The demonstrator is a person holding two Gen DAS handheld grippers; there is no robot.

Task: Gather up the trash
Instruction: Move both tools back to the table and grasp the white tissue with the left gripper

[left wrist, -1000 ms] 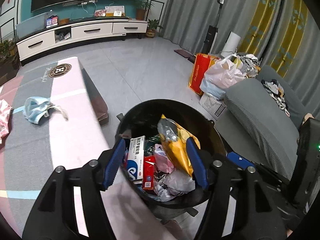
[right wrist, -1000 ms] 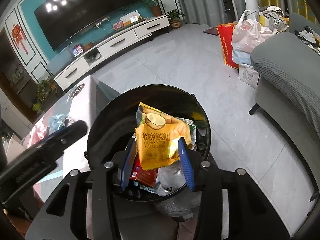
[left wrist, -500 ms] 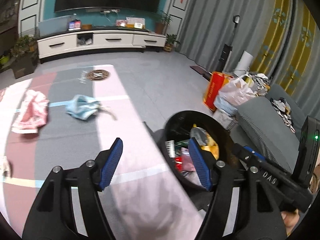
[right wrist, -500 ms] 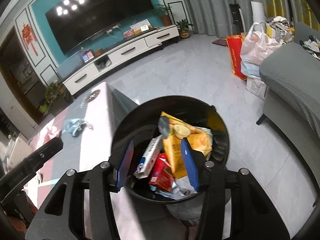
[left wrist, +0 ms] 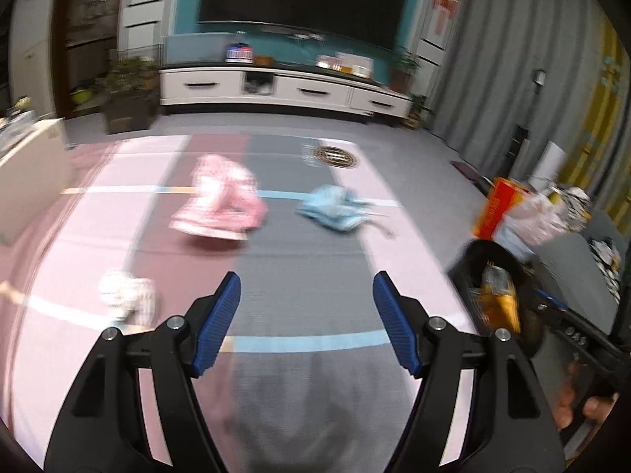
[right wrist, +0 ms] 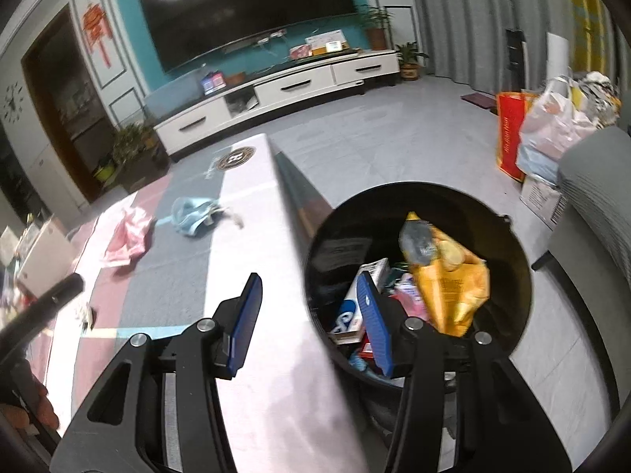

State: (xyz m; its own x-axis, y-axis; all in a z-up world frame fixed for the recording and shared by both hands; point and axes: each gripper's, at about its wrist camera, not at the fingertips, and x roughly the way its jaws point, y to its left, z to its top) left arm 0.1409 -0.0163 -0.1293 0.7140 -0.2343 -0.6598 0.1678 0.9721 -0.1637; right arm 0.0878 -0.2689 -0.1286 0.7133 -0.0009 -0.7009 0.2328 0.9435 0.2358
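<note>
The left gripper hangs above the striped bench with its jaws spread wide and nothing between the blue pads. Ahead of it on the bench lie three pieces of trash, all blurred: a pink wrapper on the left, a crumpled light-blue piece to its right and well apart from it, and a small white crumpled scrap nearer, just left of the left finger. At the right edge of that view stands the black bin beside the bench, with a yellow bag showing inside.

The right gripper is over the bench's right edge, one finger above the bench top and the other above the bin's rim. Its jaws are apart and grip nothing. The bin sits on the floor right against the bench side and holds the yellow snack bag, a white and blue box, a pink packet and other litter. The pink wrapper and the light-blue piece show farther up the bench in this view too.
</note>
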